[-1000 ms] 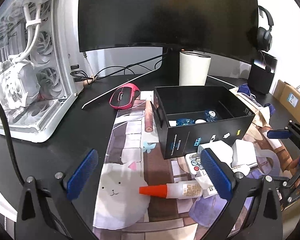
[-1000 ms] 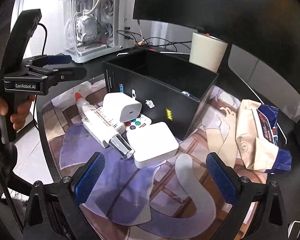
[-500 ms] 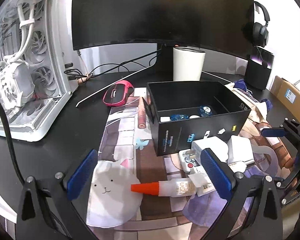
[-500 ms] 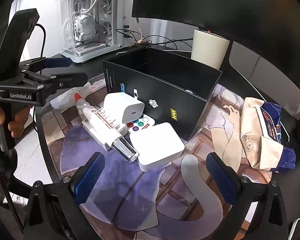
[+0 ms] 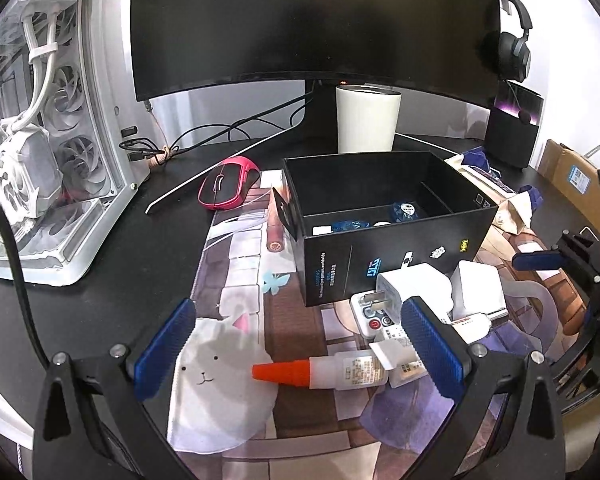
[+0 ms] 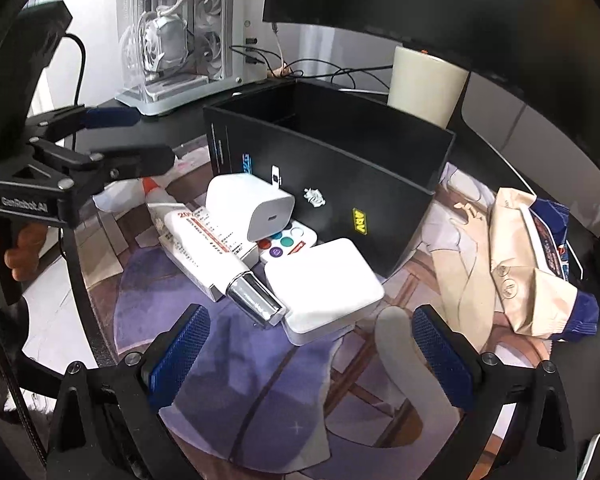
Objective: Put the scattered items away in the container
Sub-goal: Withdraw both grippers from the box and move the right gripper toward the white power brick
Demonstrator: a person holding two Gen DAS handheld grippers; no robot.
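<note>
A black open box [image 5: 388, 236] [image 6: 340, 168] stands on a printed desk mat and holds a few small items. In front of it lie a white charger plug [image 5: 412, 284] [image 6: 252, 204], a small remote with coloured buttons [image 6: 286, 242], a flat white adapter [image 6: 324, 288], a white tube with a silver cap [image 6: 216, 252] and a glue bottle with an orange tip [image 5: 320, 372]. A brown lipstick tube [image 5: 275, 224] lies left of the box. My left gripper [image 5: 296, 354] is open and empty over the glue bottle. My right gripper [image 6: 308, 354] is open and empty, just short of the white adapter.
A pink mouse [image 5: 226, 186], a white PC case [image 5: 40, 152], a monitor and a white cup [image 5: 366, 118] stand behind the box. A crumpled snack bag [image 6: 536, 264] lies to the right of the box. The left gripper shows in the right wrist view [image 6: 112, 140].
Both grippers have moved a little forward and lower toward the pile in front of the box. Nothing was picked up; the items lie as before.
</note>
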